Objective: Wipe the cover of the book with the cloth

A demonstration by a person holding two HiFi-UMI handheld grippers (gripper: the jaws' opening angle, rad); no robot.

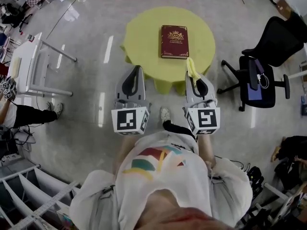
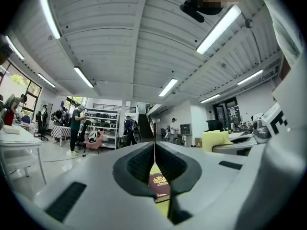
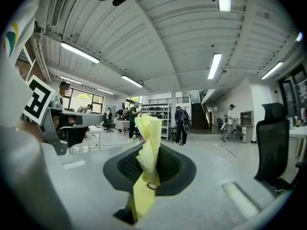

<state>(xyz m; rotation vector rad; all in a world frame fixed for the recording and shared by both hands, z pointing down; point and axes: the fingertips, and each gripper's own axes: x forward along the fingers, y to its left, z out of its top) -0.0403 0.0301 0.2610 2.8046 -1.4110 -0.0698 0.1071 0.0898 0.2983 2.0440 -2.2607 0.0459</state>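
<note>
Gripped the cloth in the right gripper, jaws pinched on its yellow fold, one end standing up past the tips and the other hanging below. Carried the left gripper empty, jaws together with nothing between them. Held both side by side at the near edge of the table, neither touching the book.

Judged as the approach step: cloth in hand, wiping not yet begun. Saw the book lying flat and closed near the middle of the table, dark red cover up with gold print, ahead of the right gripper and apart from the cloth. Needed next, most likely: reaching forward and down with the right gripper, laying the loose cloth on the cover, then sweeping across it. Perhaps also steadying the book's edge with the left, since a book might slide on the drape.

Found the table round, draped in yellow-green, holding only the book. Noted a glossy pale floor around it, a black chair to the right and a white desk to the left. Also made out strip lights overhead and people by shelving far off.
</note>
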